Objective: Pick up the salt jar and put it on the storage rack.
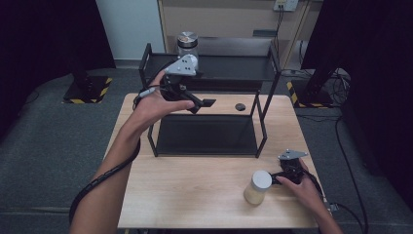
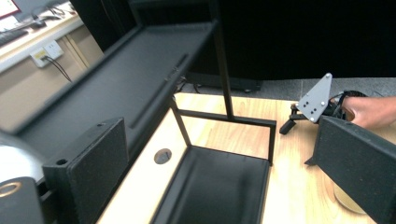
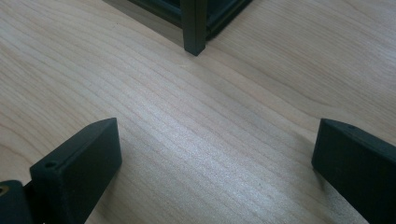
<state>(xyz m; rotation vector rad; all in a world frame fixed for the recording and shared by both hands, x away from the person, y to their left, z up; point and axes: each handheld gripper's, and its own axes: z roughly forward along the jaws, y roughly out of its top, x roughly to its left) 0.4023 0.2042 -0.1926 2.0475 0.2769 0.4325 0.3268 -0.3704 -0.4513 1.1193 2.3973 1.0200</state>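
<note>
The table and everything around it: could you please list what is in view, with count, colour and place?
Table: one, light wood, centre.
Rack: one, black metal, two shelves, on the table's far half.
Far jar: one, clear glass with a metal lid, on the rack's top shelf.
Near jar: one, pale yellowish with a white lid, on the table's near right part.
Hole: one, dark and round, in the tabletop under the rack's top shelf.
Left gripper: one, black, jaws open and empty, held above the rack's lower shelf.
Right gripper: one, black, jaws open, low on the table beside the near jar.
</note>
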